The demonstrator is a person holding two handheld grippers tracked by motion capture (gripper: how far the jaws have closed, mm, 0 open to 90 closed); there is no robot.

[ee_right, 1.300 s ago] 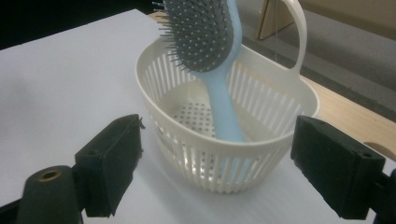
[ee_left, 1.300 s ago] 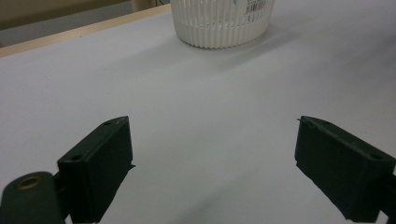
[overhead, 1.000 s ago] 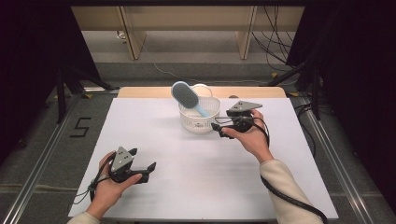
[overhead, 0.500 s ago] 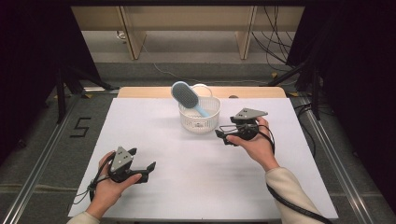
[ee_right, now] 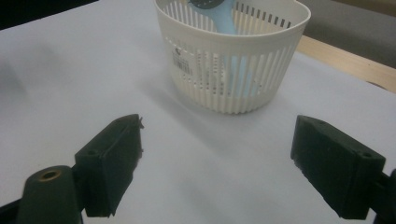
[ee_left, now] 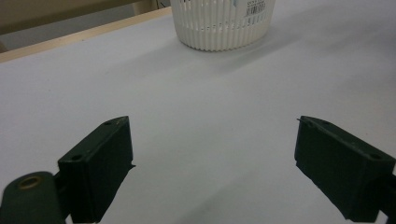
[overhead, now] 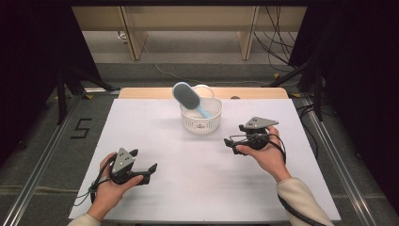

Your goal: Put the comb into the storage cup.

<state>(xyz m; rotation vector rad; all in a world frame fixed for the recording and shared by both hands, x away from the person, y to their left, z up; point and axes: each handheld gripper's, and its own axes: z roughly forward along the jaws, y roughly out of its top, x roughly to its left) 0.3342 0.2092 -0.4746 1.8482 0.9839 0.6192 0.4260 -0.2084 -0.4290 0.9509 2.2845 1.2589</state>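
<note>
Brush (overhead: 186, 97) stands tilted in basket (overhead: 201, 123), seemingly far-centre on table (overhead: 188, 188).

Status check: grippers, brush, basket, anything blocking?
Left gripper open, empty, near table edge. Right gripper open, empty, beside the basket. Brush stands handle-down in basket, head over the rim. Nothing in the way.

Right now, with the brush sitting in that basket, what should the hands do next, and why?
Probably draw the right gripper further back from the basket: the brush stands propped inside it, both grippers are open and empty, and the left gripper rests near the table's front edge.
</note>
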